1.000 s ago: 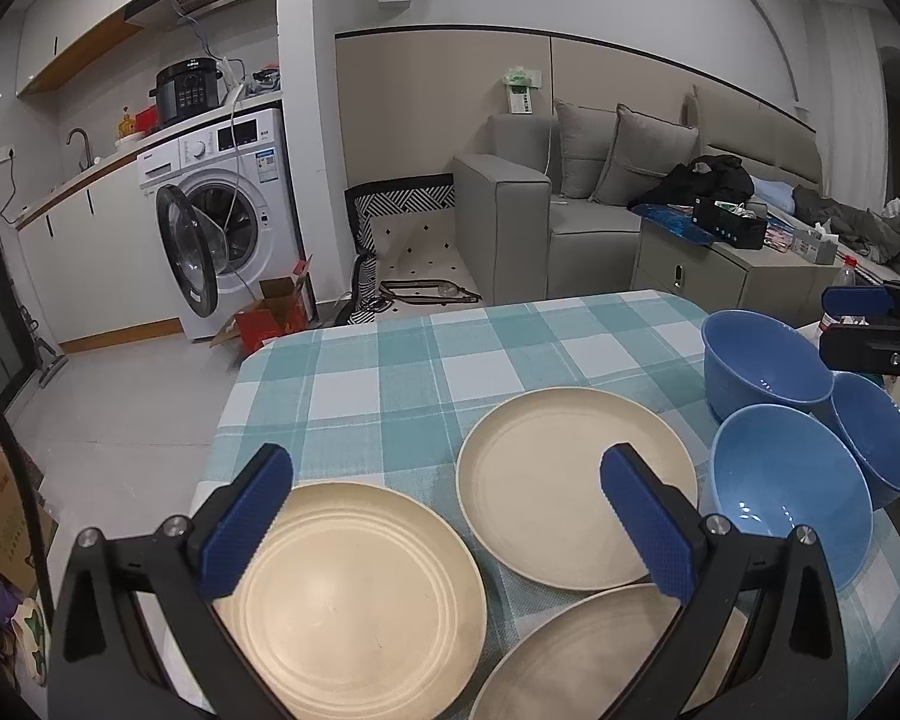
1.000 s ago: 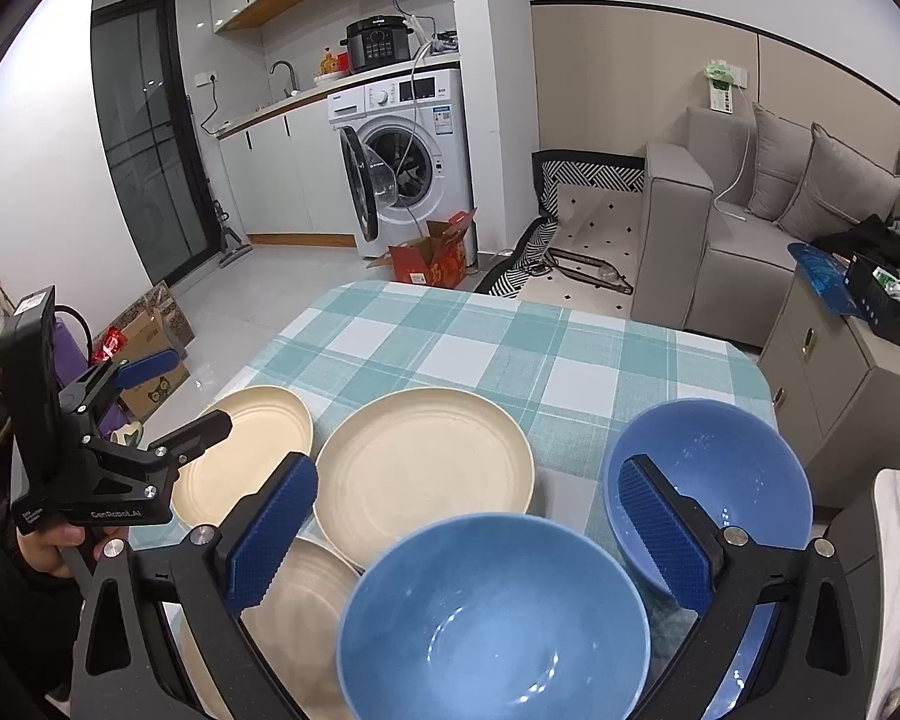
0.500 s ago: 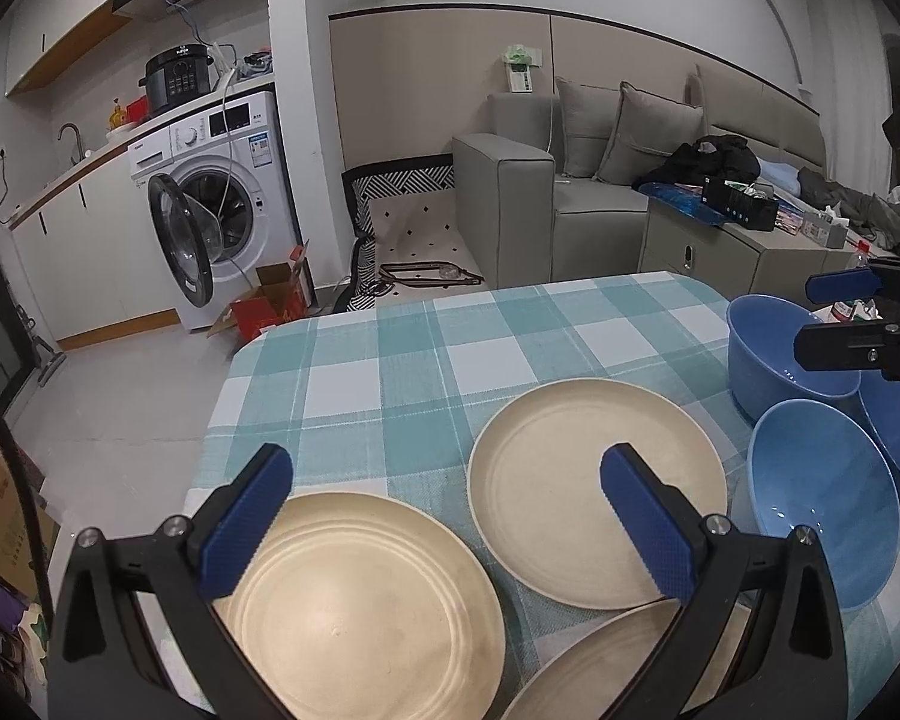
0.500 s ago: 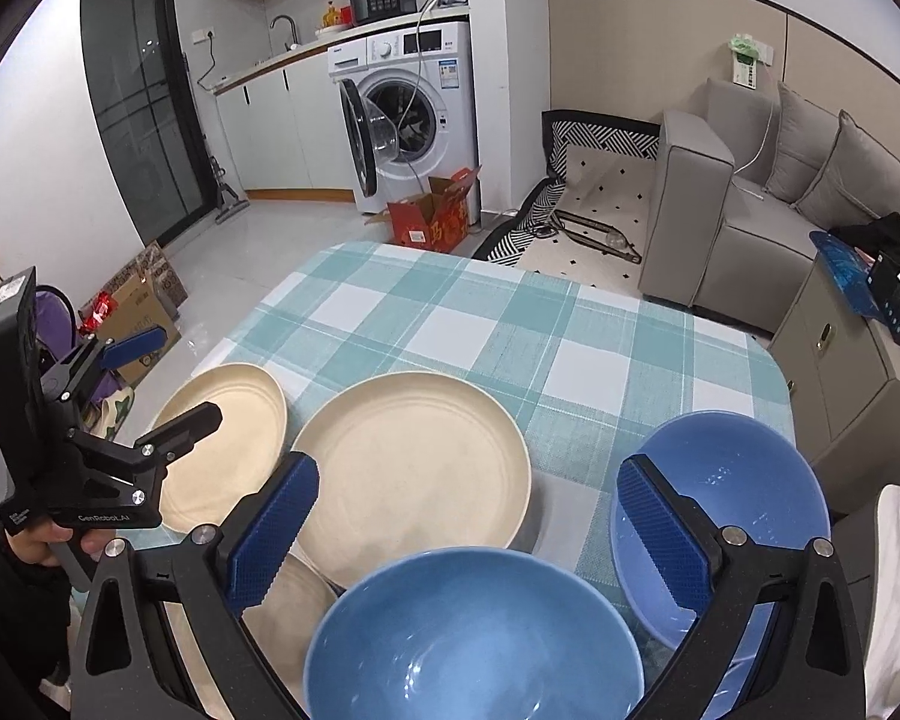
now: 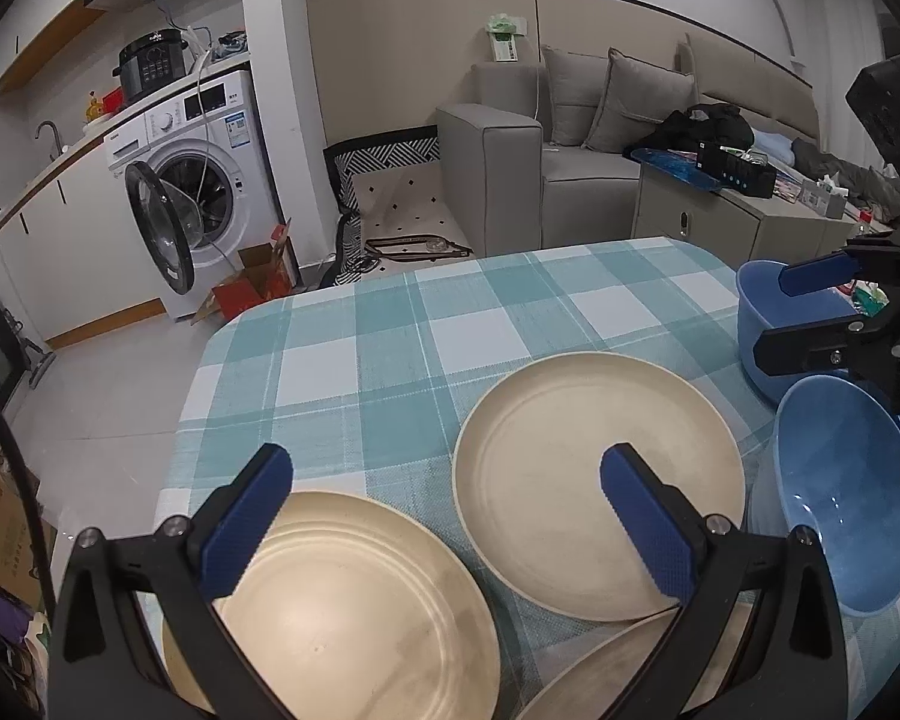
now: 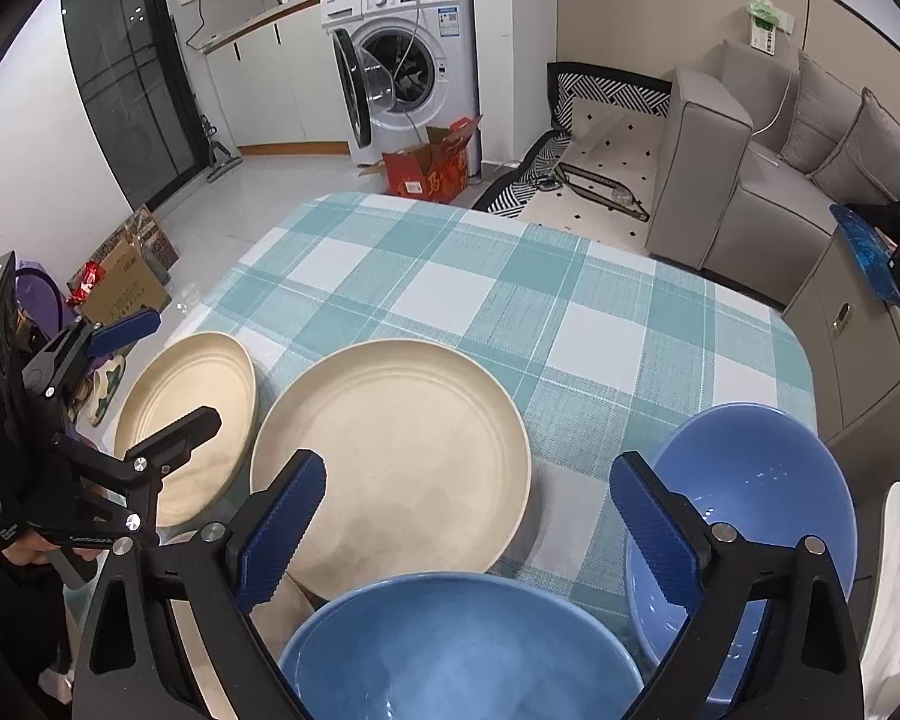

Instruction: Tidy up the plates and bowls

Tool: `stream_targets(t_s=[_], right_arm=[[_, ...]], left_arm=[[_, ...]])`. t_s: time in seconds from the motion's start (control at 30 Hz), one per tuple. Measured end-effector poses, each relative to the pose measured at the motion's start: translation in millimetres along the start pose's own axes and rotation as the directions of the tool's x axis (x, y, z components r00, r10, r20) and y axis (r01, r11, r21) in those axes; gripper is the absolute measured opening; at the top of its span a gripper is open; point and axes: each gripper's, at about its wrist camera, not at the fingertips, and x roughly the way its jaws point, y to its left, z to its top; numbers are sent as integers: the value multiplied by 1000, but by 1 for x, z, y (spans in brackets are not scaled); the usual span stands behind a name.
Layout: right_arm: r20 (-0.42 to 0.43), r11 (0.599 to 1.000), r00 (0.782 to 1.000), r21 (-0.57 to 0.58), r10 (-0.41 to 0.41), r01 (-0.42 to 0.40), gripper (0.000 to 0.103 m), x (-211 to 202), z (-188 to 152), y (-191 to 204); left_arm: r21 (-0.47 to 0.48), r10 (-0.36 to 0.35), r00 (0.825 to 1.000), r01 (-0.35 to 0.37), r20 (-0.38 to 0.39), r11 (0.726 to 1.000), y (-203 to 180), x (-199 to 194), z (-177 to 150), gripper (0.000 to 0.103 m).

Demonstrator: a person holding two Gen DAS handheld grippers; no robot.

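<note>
Black left gripper (image 6: 144,372) bears small, unreadable white lettering.

Teal-and-white check on the tablecloth (image 6: 450,300); plain cream on the plates (image 6: 390,450), plain blue on the bowls (image 6: 762,480), one shade inside and out. Black frames and dark blue ribbed pads (image 5: 648,528) on the left gripper (image 5: 444,516) and the right gripper (image 6: 468,522). Further off, white on the washing machine (image 6: 426,30), red with yellow print on the cardboard box (image 6: 432,171), grey on the sofa (image 5: 570,144), black-and-white zigzag along the border of the rug (image 6: 606,120) with small black diamonds on its pale middle.
</note>
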Motion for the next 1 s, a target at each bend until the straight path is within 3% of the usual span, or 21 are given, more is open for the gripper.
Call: stream_targets(t_s=[0.43, 0.53, 1.0], right_arm=[[-124, 999, 992, -25, -27, 25, 96, 40, 5, 0], [-169, 999, 985, -32, -41, 36, 86, 51, 5, -2], [-324, 995, 942, -77, -86, 65, 86, 89, 4, -9]], left_arm=[[7, -11, 998, 11, -54, 1000, -2, 22, -2, 103], [15, -8, 997, 9, -73, 1000, -2, 29, -3, 103], [31, -17, 988, 23, -154, 999, -6, 55, -9, 103]])
